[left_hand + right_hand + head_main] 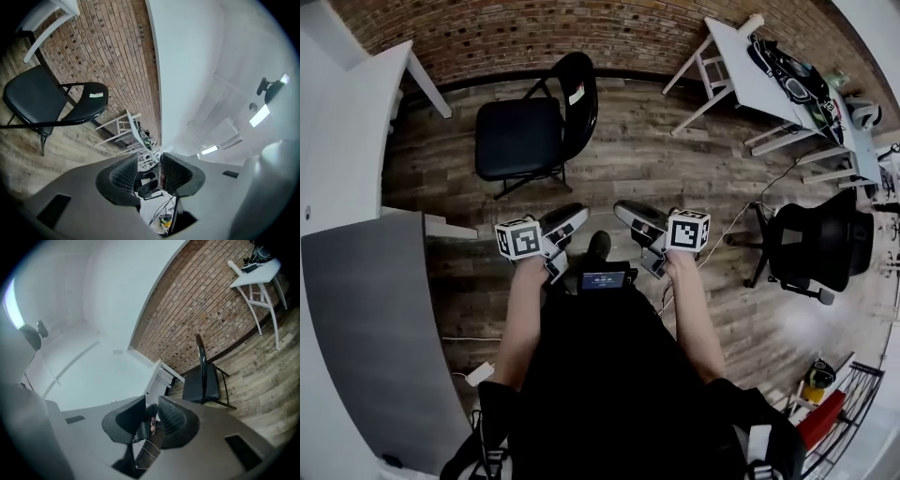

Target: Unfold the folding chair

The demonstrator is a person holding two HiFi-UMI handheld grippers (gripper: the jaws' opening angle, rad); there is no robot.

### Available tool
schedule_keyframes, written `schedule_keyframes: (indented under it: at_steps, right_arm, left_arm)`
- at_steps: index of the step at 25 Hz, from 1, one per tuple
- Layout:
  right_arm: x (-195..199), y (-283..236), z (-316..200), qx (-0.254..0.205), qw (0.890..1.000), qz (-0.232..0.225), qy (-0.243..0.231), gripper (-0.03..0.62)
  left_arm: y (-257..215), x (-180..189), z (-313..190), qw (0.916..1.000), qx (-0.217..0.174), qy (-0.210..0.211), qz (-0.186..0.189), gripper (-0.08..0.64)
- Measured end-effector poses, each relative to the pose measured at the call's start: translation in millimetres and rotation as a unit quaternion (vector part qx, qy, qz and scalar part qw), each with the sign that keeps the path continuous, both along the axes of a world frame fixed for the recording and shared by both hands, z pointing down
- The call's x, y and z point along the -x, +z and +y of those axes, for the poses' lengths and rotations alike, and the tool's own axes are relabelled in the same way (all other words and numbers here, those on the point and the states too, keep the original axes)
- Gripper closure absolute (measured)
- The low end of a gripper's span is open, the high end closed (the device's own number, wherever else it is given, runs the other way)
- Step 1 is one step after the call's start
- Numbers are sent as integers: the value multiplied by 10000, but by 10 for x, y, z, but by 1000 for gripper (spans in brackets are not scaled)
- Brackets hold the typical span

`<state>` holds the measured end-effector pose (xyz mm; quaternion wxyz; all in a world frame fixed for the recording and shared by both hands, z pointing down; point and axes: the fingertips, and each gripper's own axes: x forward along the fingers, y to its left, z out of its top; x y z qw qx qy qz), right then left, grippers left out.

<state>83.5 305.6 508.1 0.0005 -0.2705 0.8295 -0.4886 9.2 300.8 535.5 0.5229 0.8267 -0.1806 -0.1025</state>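
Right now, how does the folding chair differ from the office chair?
The folding chair stands on thin tube legs; the office chair rests on a base with wheels. The folding chair is near the brick wall; the office chair is at the right, by a white table. Both are black.

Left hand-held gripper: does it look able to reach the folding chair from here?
Probably not without stepping closer. The left hand-held gripper sits close to the body; the folding chair stands well apart. Only bare wood floor lies between, so nothing blocks it.
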Motion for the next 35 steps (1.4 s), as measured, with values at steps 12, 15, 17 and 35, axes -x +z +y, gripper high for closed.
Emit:
schedule_keyframes:
  at_steps: [12,15,17,35]
  right_arm:
    - [-21,-86,-32,-97,9996,-248,-51,500]
    - [-64,-96,-89,-114,9992,-364,-102,500]
    - [-108,-66,-64,-91,9991,-385,-124,500]
    - [-316,1,-9,-104,9984,-518,-194,502]
  left_arm:
    - [-180,-79,89,9999,-99,-18,-66,376]
    - [-207,-93,35,9997,-142,-109,-183,376]
    - [-209,-144,69,9996,-127,-106,-234,376]
    - [-208,-387,99,9992,-100,-87,-380,376]
